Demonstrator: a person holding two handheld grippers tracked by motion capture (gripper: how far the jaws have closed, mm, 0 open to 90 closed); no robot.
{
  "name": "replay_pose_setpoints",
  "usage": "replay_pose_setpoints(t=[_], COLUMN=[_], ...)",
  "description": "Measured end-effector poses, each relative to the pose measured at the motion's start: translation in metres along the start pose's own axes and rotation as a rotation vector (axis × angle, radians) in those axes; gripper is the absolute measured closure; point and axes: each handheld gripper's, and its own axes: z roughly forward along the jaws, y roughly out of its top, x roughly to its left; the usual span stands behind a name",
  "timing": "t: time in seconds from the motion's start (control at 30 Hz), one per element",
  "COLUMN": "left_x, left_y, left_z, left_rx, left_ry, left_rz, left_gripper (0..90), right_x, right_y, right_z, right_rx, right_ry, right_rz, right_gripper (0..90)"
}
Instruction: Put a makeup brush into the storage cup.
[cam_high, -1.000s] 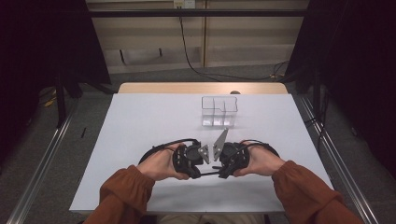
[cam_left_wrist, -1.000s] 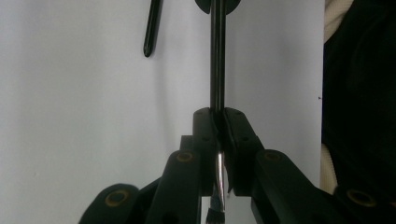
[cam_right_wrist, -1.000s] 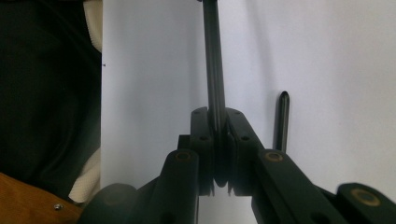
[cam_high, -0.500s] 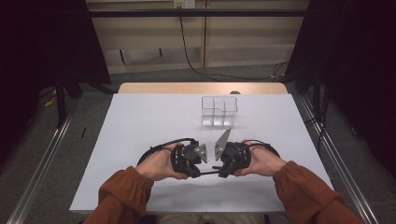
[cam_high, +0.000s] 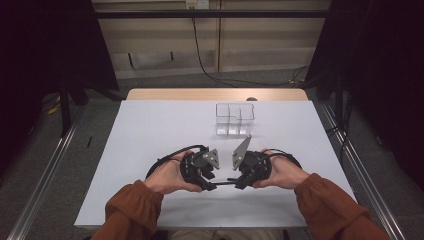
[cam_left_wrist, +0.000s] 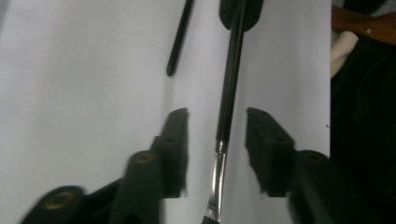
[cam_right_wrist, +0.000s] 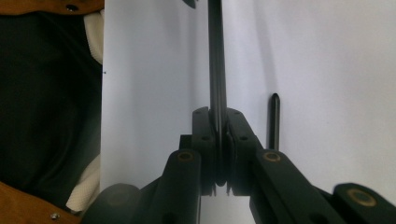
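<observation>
A thin black brush (cam_left_wrist: 229, 79) with a silver ferrule (cam_left_wrist: 216, 179) spans the gap between my two grippers near the table's front middle. My right gripper (cam_right_wrist: 217, 114) is shut on its black handle (cam_right_wrist: 216, 70). My left gripper (cam_left_wrist: 217, 119) is open, its jaws standing well apart on either side of the brush where handle meets ferrule, touching neither. In the high view the left gripper (cam_high: 201, 169) and right gripper (cam_high: 251, 170) face each other, with the brush (cam_high: 225, 183) a dark line between them. The bristle end is hidden.
A second thin black stick (cam_right_wrist: 274, 121) lies on the white table (cam_high: 150, 130) beside the brush, also seen as a stick (cam_left_wrist: 179, 39) in the left gripper view. A clear box with compartments (cam_high: 234, 119) stands behind the grippers. Metal rails (cam_high: 45, 165) flank the table.
</observation>
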Motion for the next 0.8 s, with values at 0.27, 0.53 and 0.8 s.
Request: replay_pose_setpoints(t=[0.27, 0.53, 0.8], left_x=[0.008, 0.01, 0.014], left_y=[-0.014, -0.033, -0.049], left_z=[-0.005, -0.015, -0.028], left_rx=[-0.082, -0.165, -0.26], left_ry=[0.057, 0.085, 0.13], left_rz=[-0.079, -0.134, -0.192], left_gripper=[25.6, 11.0, 5.8], right_x=[0.0, -0.003, -0.004], right_y=[-0.007, -0.017, -0.028], right_z=[-0.002, -0.011, -0.014], right_rx=[-0.012, -0.084, -0.125], right_ry=[0.018, -0.006, -0.01], right_rz=[0.053, 0.084, 0.125], right_gripper=[84.4, 84.4, 84.4])
